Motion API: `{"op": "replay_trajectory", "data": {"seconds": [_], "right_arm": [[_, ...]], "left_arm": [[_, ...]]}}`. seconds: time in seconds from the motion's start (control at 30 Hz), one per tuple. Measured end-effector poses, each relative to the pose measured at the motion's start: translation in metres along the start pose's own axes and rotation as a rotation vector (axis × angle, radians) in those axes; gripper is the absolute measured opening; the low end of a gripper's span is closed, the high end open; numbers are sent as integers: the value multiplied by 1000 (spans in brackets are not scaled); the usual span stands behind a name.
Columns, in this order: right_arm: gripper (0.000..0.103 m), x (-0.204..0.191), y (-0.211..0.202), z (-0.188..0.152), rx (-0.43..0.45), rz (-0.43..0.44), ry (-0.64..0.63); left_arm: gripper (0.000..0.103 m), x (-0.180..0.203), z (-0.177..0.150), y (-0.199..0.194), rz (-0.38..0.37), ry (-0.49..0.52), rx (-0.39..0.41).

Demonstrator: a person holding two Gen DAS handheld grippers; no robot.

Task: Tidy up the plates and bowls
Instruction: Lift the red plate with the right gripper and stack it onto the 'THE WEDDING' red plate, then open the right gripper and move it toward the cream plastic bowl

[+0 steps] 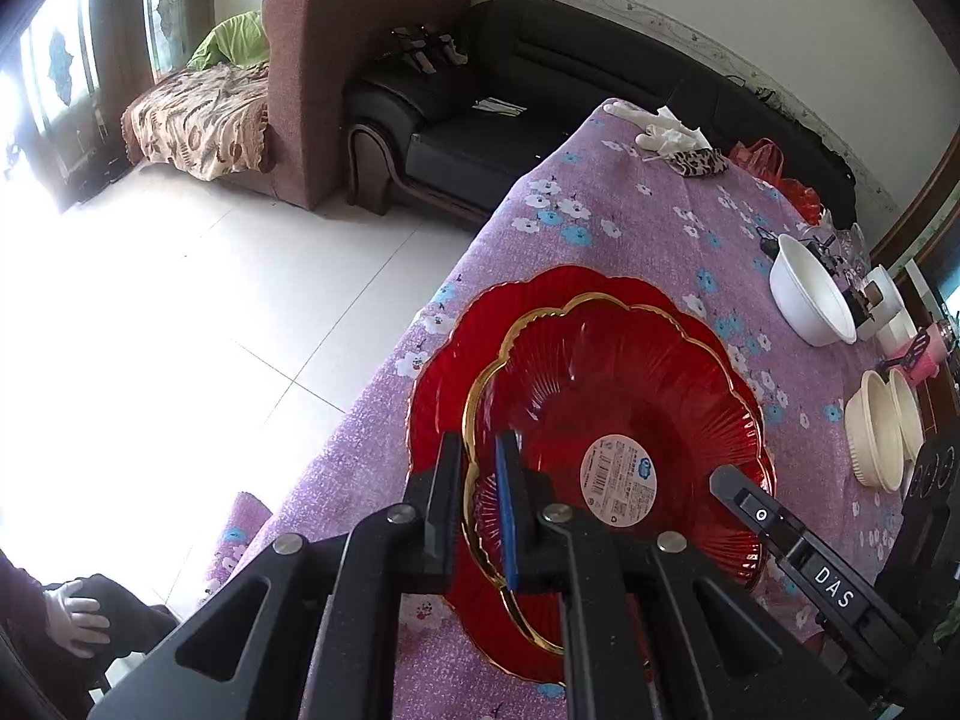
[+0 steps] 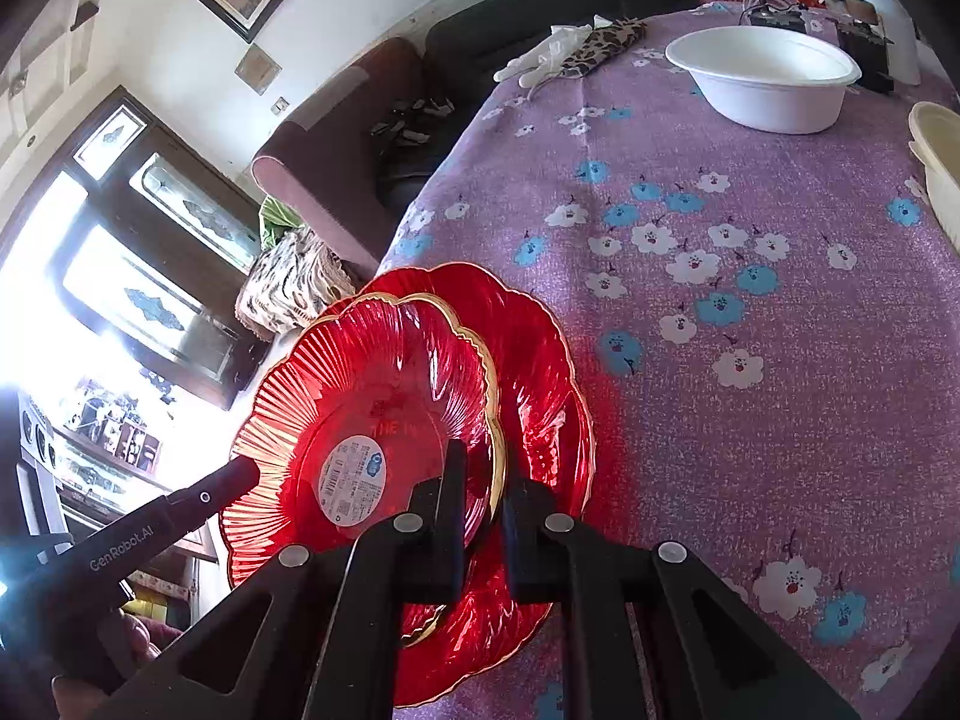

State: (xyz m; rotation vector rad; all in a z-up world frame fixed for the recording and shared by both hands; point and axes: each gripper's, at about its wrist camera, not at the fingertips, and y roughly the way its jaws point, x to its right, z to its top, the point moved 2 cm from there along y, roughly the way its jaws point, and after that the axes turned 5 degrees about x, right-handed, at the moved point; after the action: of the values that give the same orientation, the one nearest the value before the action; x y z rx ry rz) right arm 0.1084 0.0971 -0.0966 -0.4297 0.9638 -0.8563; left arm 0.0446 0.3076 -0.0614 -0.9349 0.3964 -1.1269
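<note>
While both grippers are clamping the same plate, we're counting two red plates: the smaller red plate (image 1: 600,396) is sitting over the larger red plate (image 1: 444,360), which is lying on the purple floral tablecloth (image 1: 648,228) near the table's edge. The left gripper (image 1: 480,468) is squeezed nearly closed on the smaller plate's gold rim, one finger inside, one outside. The right gripper (image 2: 483,480) is pinched just as tight on the opposite rim. We're holding the smaller plate tilted; whether it's touching the larger one, we can't tell.

Bowls: we're seeing three. One white bowl (image 2: 762,78) is standing alone further up the table, and two cream bowls (image 1: 882,426) are sitting side by side at the right edge, well apart from the plates.

Plate look: translucent red, scalloped flower outline, radial ribbing, gold trim along the edge. The smaller one is carrying a round white label (image 1: 618,474) at its centre. The larger one is showing the same ribbing and scallops.

Also lying at the far end: a white glove (image 2: 546,54) and a leopard-print cloth (image 2: 606,42), touching each other.
</note>
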Motion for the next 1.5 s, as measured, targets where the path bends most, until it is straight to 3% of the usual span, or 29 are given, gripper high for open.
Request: {"op": "replay_trajectory", "data": {"seconds": [0.13,0.37,0.4,0.5,0.6,0.73,0.8,0.87,1.0,1.23,1.3,1.5], "right_arm": [[12,-9,5,1,-8,-36,-62],[28,-26,15,2,-60,-116,-190],[34,-28,14,3,-64,-129,-205],[41,-34,2,6,-26,-151,-244],[42,-38,-16,12,26,-129,-256],[43,-35,-41,14,87,-64,-226],[45,-29,-53,13,111,-33,-210],[46,-20,-69,11,136,-14,-191],[49,12,-104,10,183,-16,-154],[51,104,-182,24,277,-86,-15],[58,132,-203,31,297,-113,26],[58,209,-236,61,293,-138,171]], "left_arm": [[10,-2,-3,4,42,14,2],[13,7,-4,-5,114,92,38],[16,7,-2,-8,128,99,46],[51,5,3,-23,213,123,111],[53,0,8,-40,233,119,163],[54,4,10,-62,130,67,194],[60,15,8,-69,67,64,192],[68,33,3,-75,29,83,208],[69,84,-9,-78,-44,163,218],[69,198,-34,-49,-214,291,97],[69,224,-35,-35,-251,302,48],[69,292,-28,9,-289,294,-61]]}}
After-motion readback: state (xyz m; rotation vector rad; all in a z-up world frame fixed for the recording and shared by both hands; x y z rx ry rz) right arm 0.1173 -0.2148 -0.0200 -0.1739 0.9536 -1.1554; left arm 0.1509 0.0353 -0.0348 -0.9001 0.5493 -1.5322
